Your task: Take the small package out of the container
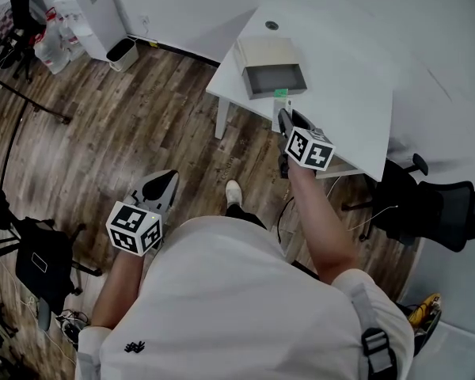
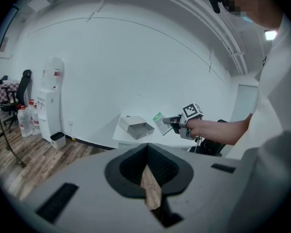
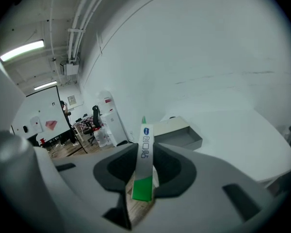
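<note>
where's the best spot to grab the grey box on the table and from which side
Probably pinch the near wall of the box from above, one jaw inside: its top is open, its walls are thin and upright, and the lid sits at the far side.

A white table (image 1: 356,77) on wood floor (image 1: 142,125) — black office chair (image 1: 447,208) beside it, water dispenser (image 1: 95,10) by the wall.
</note>
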`<action>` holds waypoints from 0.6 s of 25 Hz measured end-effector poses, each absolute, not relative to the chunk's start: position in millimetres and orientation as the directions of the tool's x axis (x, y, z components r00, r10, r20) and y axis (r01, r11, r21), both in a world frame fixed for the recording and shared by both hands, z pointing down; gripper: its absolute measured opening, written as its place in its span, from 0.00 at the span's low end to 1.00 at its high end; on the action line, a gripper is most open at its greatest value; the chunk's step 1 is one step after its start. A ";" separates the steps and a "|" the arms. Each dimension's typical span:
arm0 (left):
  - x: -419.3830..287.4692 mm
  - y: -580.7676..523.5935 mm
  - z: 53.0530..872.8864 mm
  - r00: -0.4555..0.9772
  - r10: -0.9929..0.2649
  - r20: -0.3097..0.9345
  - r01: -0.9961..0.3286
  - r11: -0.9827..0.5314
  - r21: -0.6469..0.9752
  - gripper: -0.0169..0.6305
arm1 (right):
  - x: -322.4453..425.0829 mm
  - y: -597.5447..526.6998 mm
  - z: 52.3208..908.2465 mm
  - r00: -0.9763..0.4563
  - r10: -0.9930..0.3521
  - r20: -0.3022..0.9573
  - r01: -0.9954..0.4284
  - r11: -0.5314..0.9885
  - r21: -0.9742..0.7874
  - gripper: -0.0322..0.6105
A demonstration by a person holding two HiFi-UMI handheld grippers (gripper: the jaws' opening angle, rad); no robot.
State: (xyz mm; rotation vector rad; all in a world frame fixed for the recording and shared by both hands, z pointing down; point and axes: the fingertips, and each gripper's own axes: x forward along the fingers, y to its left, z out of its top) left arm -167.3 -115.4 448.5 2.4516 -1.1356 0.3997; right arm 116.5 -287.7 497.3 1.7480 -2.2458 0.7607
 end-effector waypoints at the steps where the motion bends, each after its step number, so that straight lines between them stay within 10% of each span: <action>1: -169.6 -111.6 449.4 0.629 -0.655 0.419 -0.772 -0.588 0.240 0.04 | 111.0 -280.3 495.5 -0.295 -0.844 0.449 -0.943 0.181 -0.280 0.20; 15: -183.8 -61.2 460.1 0.662 -0.623 0.416 -0.741 -0.627 0.241 0.04 | 65.8 -174.7 475.0 -0.369 -0.827 0.424 -0.923 0.272 -0.273 0.20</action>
